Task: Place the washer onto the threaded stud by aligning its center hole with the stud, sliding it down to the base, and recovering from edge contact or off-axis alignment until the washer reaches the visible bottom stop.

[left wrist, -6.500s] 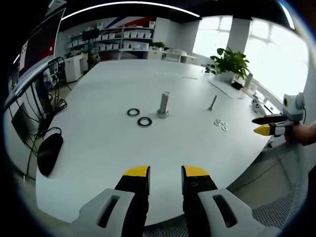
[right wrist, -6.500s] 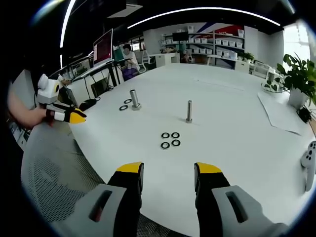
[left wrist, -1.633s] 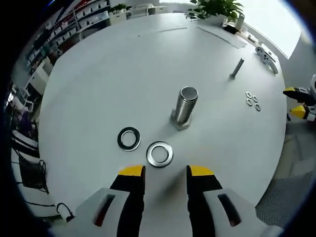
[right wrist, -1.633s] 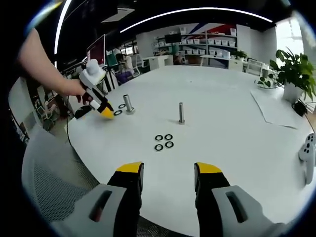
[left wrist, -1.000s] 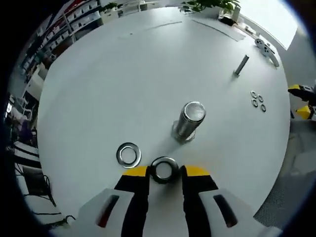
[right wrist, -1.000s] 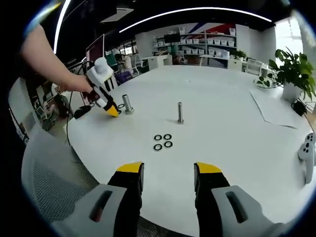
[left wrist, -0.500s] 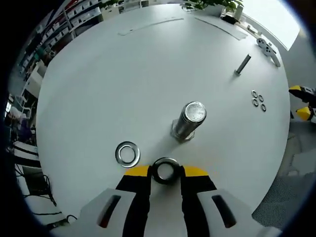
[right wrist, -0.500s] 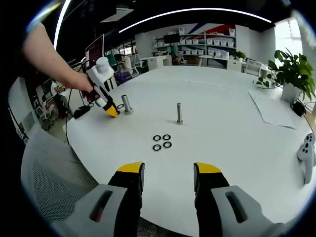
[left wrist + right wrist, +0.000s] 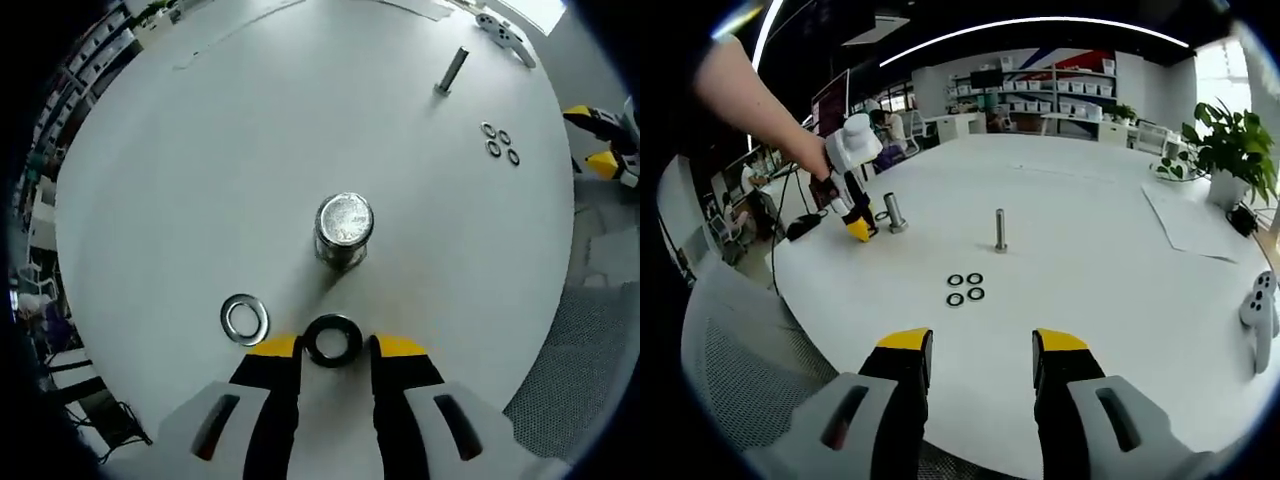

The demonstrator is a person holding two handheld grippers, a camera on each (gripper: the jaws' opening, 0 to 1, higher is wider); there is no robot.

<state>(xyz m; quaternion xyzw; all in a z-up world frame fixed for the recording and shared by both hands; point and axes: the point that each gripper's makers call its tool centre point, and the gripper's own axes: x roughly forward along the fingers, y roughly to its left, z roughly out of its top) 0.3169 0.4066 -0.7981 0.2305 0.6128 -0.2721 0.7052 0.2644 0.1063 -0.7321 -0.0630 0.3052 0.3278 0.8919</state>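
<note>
Steel washer [image 9: 332, 340] sits pinched between the yellow tips of the left hand-held gripper [image 9: 335, 347] — just short of the threaded stud [image 9: 343, 229], above the white worktop [image 9: 200, 170]. A second washer [image 9: 244, 319] lies beside it. The right hand-held gripper [image 9: 980, 345] is spread, empty.

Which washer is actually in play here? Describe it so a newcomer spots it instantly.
On the white table, find the thick stud. Two large washers sit near it: one lies flat and loose; the washer in play is gripped between the left gripper's yellow tips.
</note>
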